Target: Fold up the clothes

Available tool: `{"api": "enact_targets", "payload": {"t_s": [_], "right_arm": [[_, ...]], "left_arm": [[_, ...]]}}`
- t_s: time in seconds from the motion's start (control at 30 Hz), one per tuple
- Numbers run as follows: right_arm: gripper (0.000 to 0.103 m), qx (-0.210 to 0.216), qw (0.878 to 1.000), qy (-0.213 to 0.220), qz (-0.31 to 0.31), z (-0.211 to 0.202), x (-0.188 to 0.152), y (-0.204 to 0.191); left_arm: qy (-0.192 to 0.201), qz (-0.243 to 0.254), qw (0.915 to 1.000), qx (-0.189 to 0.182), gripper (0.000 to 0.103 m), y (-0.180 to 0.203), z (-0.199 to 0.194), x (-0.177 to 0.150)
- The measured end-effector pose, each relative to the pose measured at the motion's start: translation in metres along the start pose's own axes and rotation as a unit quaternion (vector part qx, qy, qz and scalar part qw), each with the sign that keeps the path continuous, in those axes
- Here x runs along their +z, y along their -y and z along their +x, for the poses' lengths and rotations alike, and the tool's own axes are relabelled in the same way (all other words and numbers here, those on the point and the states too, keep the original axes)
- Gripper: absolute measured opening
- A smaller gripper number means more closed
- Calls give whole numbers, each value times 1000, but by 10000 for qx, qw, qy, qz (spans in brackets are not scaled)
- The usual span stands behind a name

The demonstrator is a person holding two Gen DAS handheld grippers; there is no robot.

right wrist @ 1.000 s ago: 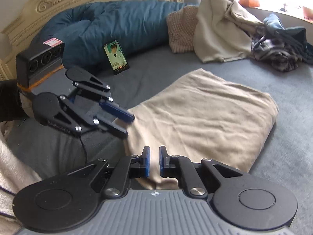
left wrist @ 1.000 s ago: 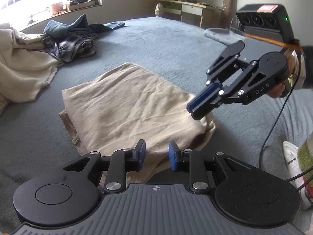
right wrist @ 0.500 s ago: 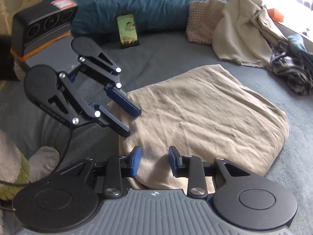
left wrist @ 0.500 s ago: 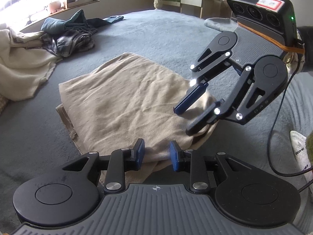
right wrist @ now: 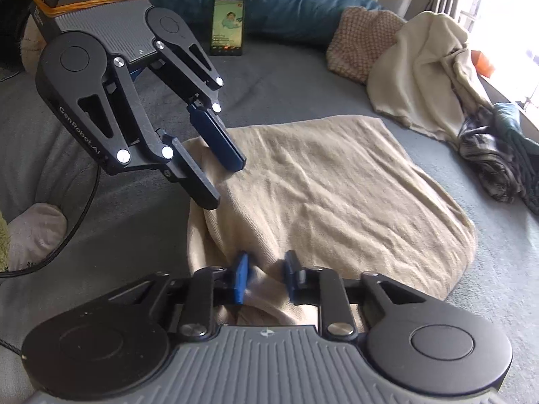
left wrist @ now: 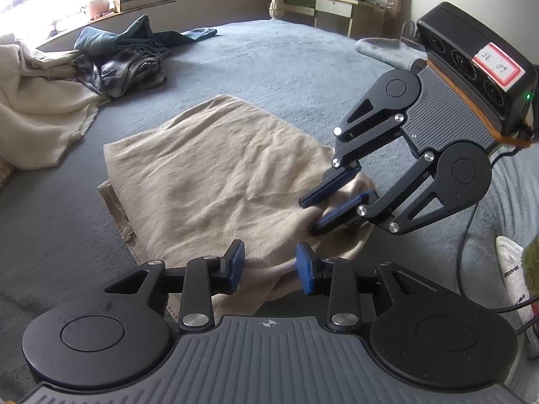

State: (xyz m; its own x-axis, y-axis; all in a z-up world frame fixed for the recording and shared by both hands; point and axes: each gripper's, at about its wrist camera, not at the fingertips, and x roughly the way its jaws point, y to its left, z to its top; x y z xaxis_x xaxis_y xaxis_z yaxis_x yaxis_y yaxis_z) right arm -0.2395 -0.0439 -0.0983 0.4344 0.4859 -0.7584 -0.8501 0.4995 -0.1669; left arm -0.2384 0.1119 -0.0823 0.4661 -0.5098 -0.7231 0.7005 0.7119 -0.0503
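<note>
**Right hand-held gripper bites into the near corner of the beige garment**

The beige garment (left wrist: 215, 181) lies folded into a rough rectangle on the grey bed (left wrist: 286, 64), with its near edge just under both cameras. A second ago the right hand-held gripper (left wrist: 331, 207) hung above that edge, clear of the cloth; half a second ago it was spread wide over the corner. Now it is down on the corner, its jaws closing, and a bunched ridge of fabric sits between the blue pads in both views. Whether the pads already pinch firmly cannot be told; the right wrist view is blurred there.

The left hand-held gripper (left wrist: 269, 266) has kept its place at the same near edge, just beside the right one. Its jaws are opening, narrowly parted, with cloth rising into the gap but the pads not pressing on it.

By my reading, this is the start of another fold: one corner nearly taken, the neighbouring one still to be gripped.

Beyond the garment's far edge, well apart, lie a cream blanket (left wrist: 37, 107) and a pile of dark clothes (left wrist: 124, 64).
</note>
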Motion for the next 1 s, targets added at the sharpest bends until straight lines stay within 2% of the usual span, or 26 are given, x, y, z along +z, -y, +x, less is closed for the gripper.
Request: {"api": "enact_targets", "payload": {"t_s": [0.17,0.3,0.57,0.77,0.87,1.0], "right_arm": [[10,-268,9995,149,0,-7,-2,-3],[8,-488,9984,251,-149,-11,-1,-7],[7,-916,9930,399,-625,-17,-1,-17],[7,-1027,9913,444,-688,-15,-1,-18],[7,-1041,9909,453,-719,-14,-1,-19],[7,-1037,9915,466,-634,-14,-2,-19]], "left_arm": [[170,-311,9990,-256,39,-6,1,5],[156,-27,9998,-154,39,0,11,11],[33,890,9948,493,40,15,29,14],[-71,1384,9857,962,37,25,24,3],[-146,1379,9836,1152,35,21,20,-3],[-154,1078,9865,1224,35,14,17,-4]]}}
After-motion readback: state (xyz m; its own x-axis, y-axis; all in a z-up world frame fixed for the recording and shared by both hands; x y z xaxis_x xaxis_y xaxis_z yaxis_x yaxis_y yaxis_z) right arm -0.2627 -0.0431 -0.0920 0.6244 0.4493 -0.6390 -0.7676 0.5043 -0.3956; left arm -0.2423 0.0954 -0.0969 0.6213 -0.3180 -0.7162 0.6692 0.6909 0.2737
